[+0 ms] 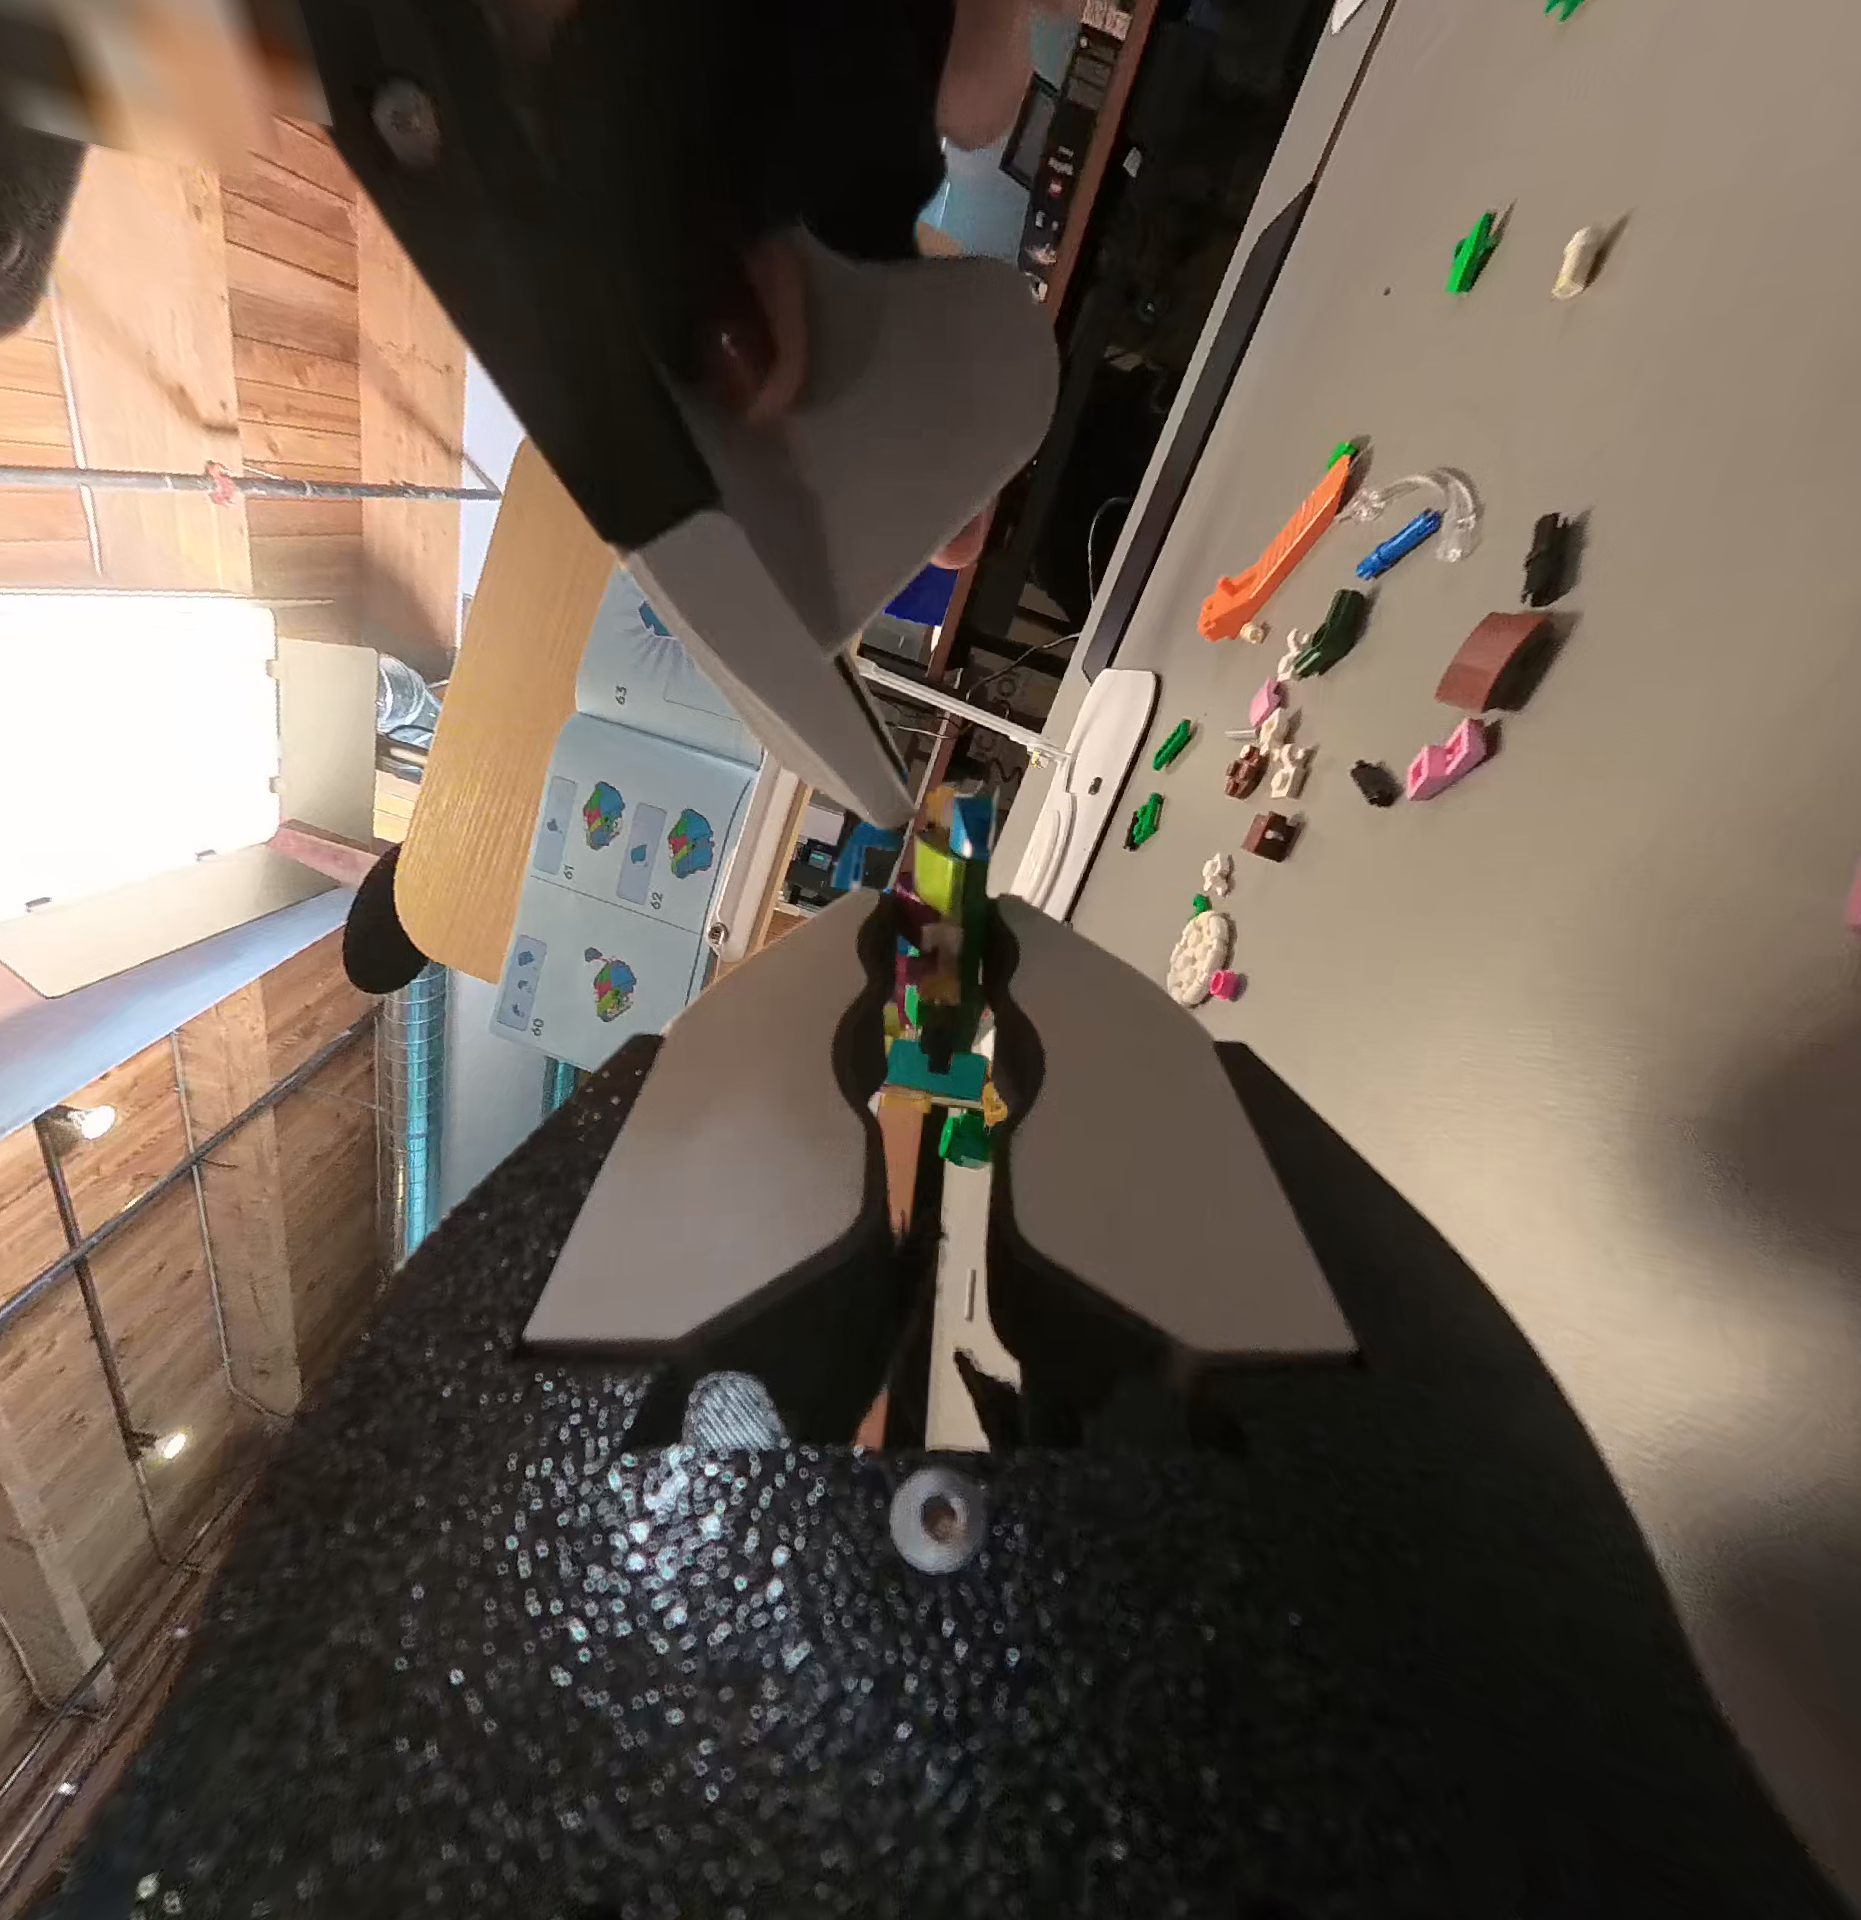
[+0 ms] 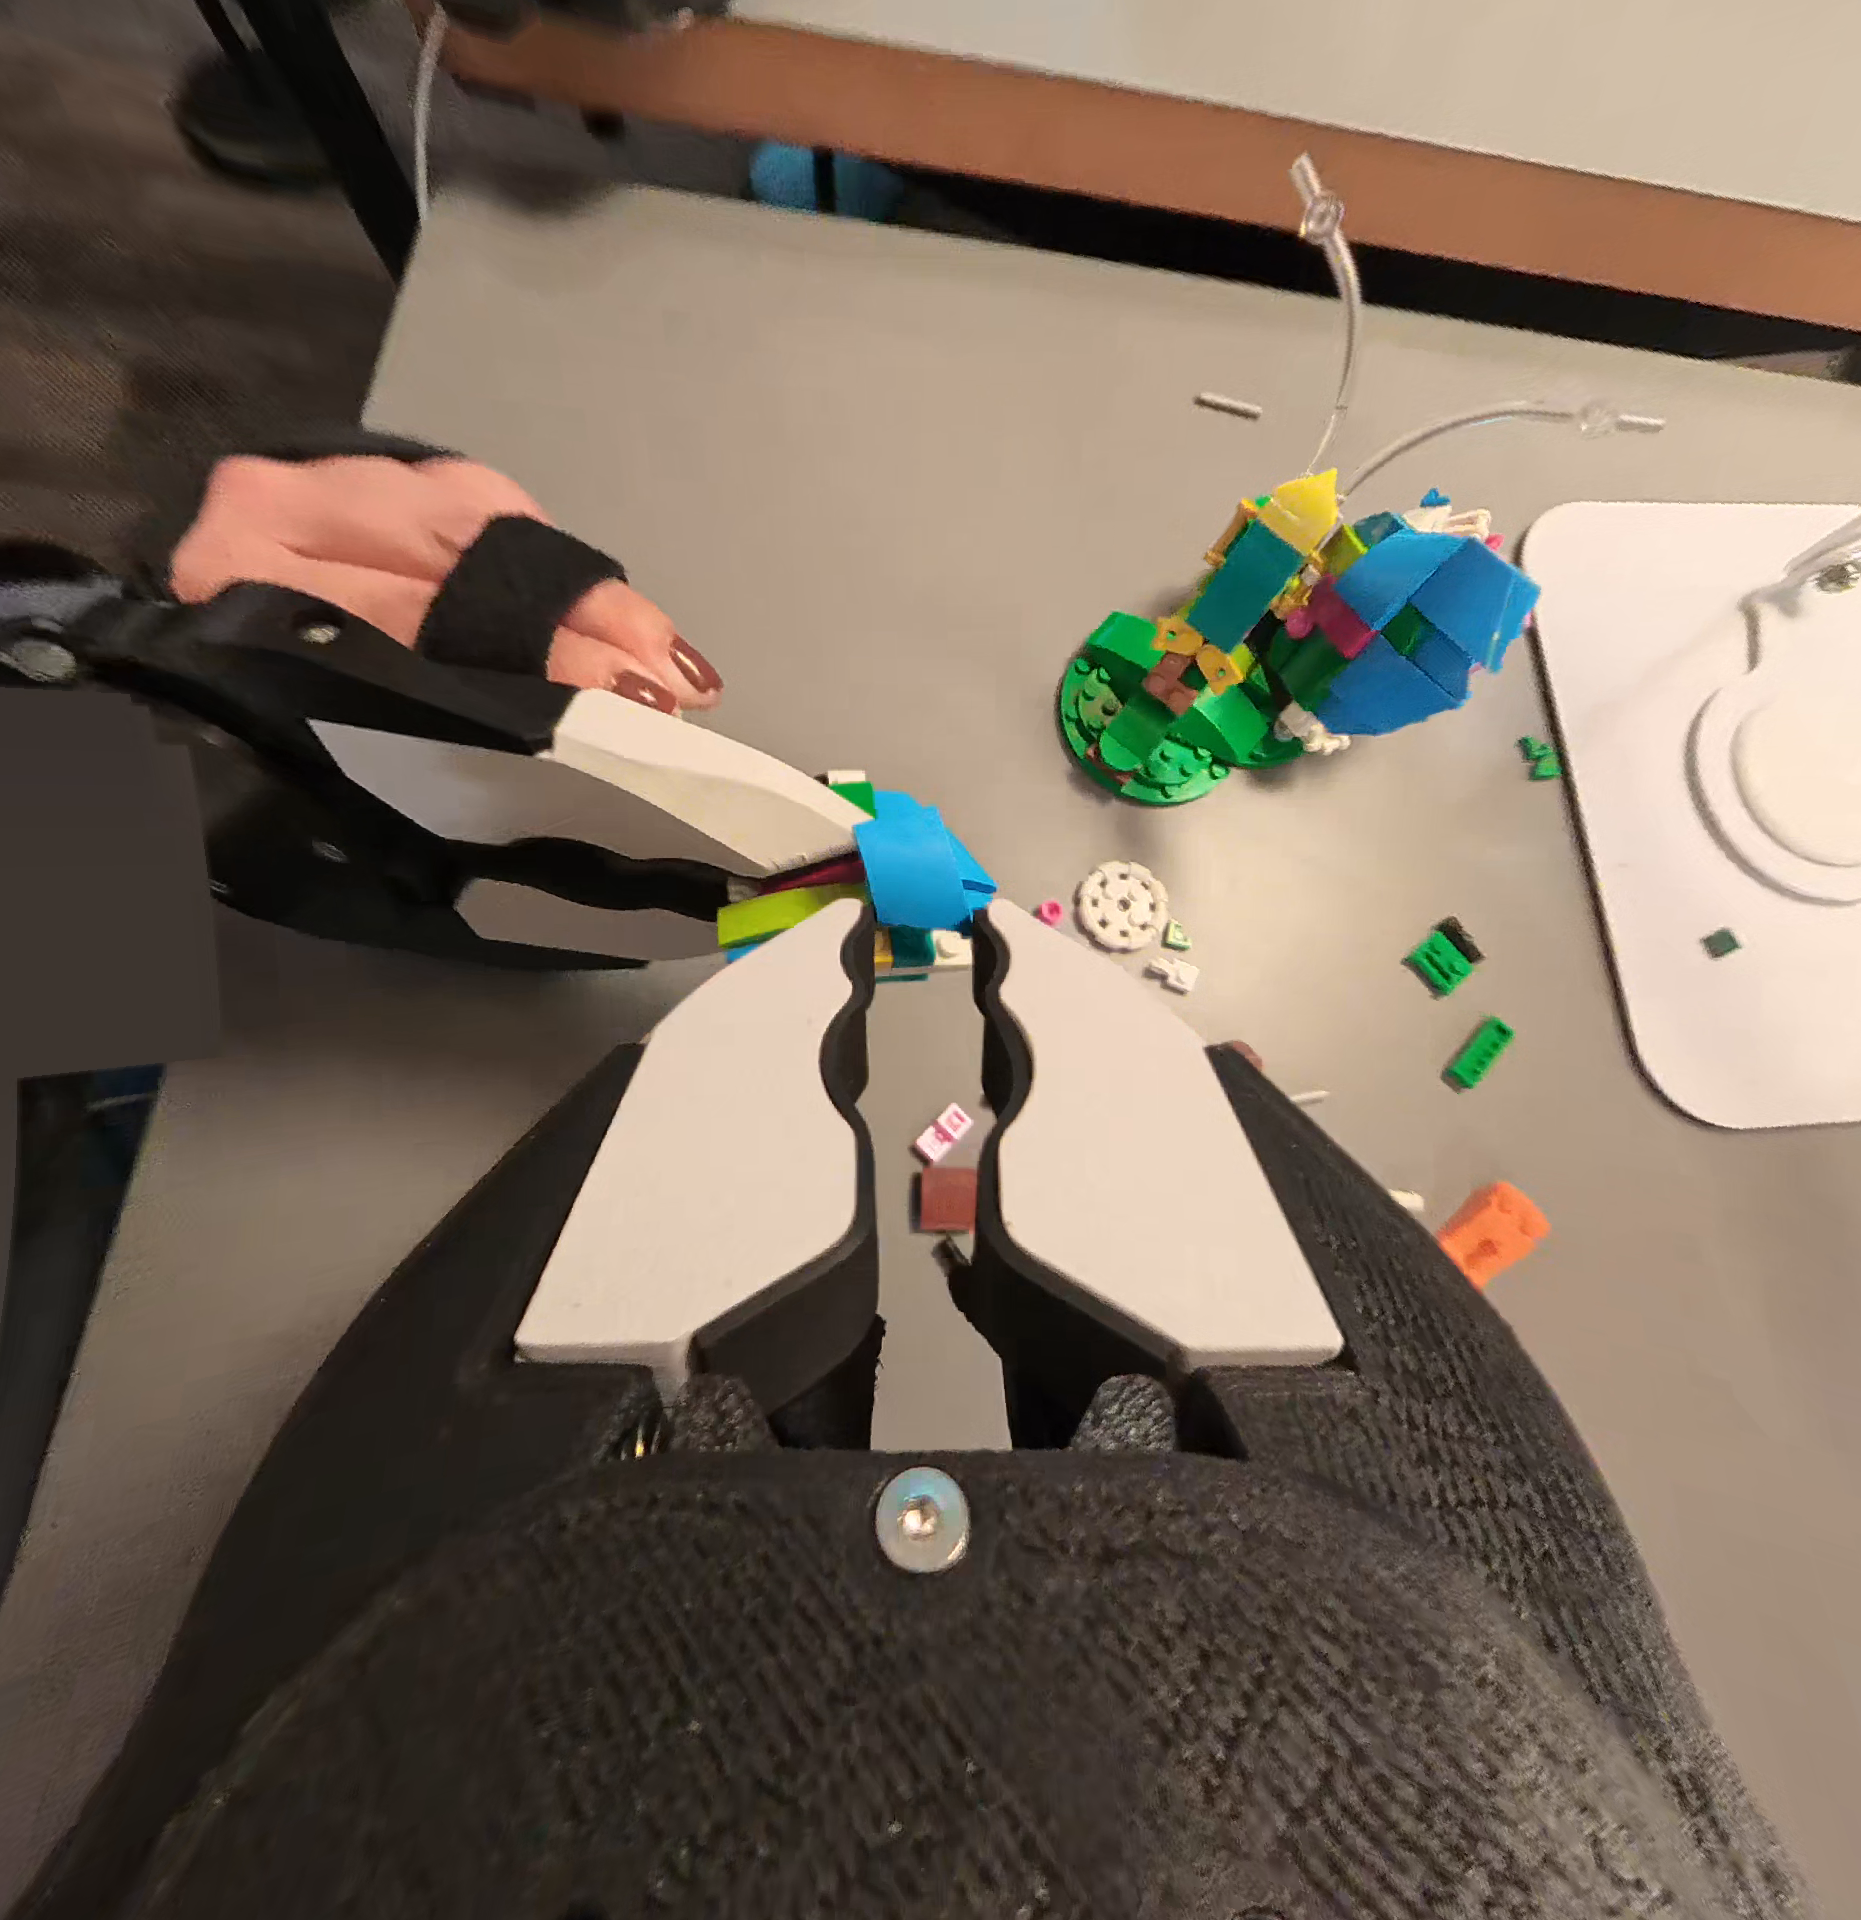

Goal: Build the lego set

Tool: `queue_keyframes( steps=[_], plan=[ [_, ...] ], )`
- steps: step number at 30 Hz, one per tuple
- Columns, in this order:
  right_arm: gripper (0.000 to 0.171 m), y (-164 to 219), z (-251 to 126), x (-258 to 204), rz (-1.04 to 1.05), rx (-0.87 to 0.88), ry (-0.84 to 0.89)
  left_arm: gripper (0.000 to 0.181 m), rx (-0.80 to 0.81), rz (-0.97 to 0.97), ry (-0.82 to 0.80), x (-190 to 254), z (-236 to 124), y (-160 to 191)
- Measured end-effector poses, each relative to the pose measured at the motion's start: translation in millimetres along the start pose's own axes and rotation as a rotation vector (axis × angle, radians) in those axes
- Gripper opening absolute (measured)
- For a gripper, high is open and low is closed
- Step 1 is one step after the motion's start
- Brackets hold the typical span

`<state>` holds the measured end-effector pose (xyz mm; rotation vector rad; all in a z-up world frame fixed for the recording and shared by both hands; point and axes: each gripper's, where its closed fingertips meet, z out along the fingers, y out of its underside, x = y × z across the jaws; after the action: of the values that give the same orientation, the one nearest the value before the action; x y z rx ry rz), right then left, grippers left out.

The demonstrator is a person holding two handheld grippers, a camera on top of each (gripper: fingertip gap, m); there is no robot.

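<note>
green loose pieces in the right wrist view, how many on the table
4 that I can make out: one by the white base's left edge, one with black, a flat one nearer the camera, and a tiny one on the base. The grippers may hide more.

bare table (image 2: 697, 436) lies behind – loose bricks (image 2: 1466, 997) and finished model (image 2: 1310, 644) crowd the right.

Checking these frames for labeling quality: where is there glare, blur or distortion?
Left wrist view: window blown out white; the right tongs and model soft; table tilted and bowed by the wide lens. Right wrist view: evenly lit; hand and top edge motion-blurred; second model fairly sharp.
</note>
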<state>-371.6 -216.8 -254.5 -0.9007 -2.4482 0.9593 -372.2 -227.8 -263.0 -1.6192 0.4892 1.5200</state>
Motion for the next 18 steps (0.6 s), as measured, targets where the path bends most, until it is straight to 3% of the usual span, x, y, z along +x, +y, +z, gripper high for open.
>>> queue_keyframes(
  steps=[18],
  plan=[
    [0.017,2.2,-4.0,-7.3,-0.028,-0.145,0.007,0.014,0.033,0.040,-0.025,0.8,-2.5,-6.8]
  ],
)
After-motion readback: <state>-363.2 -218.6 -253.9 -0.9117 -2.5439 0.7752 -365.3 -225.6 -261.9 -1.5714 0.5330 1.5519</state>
